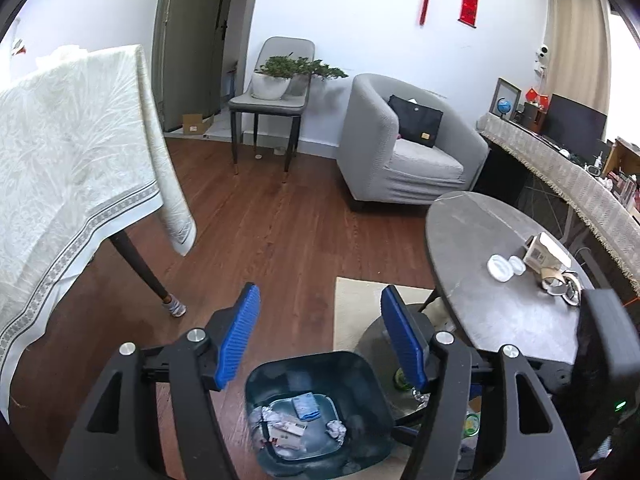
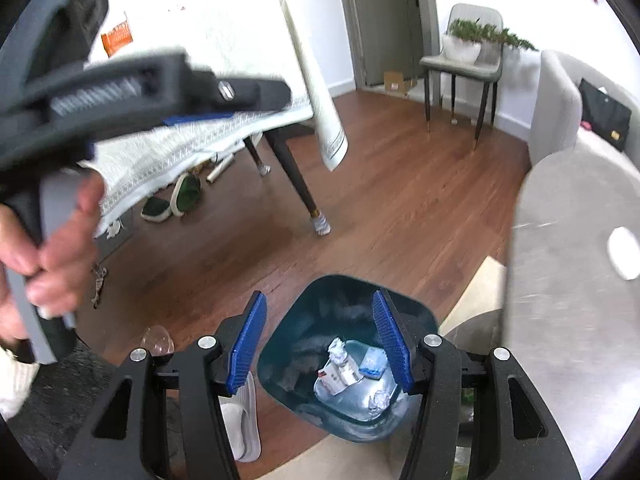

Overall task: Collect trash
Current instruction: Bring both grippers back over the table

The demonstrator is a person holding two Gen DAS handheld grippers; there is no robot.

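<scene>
The trash we are collecting is lying at the bottom of the bin [image 1: 316, 412], a dark teal tub standing on the wooden floor [image 1: 280, 232] just beside the round table [image 1: 496, 312]: crumpled foil [image 1: 336, 429], a flattened carton [image 1: 286, 434] and a small blue packet [image 1: 306, 404] are resting there together. We are holding both tools over the bin's mouth, which looks like the natural pose for dropping things straight in without missing. Our left gripper [image 1: 320, 340] is standing with its blue pads spread wide and nothing between them, and our right gripper [image 2: 320, 344] is hanging the same way, empty and spread apart, seen directly above the same rubbish. More work is waiting on the table, we judge: two white lids [image 1: 506, 267], a small box [image 1: 546, 254] and a shiny wrapper [image 1: 564, 284] are sitting near its far edge, well apart from the bin. In the right view a clear plastic piece [image 2: 158, 338] is lying on the floor near the bin, likely trash too. Beyond, a table with a white cloth [image 1: 72, 168] and a grey armchair [image 1: 404, 148] are standing farther off.
</scene>
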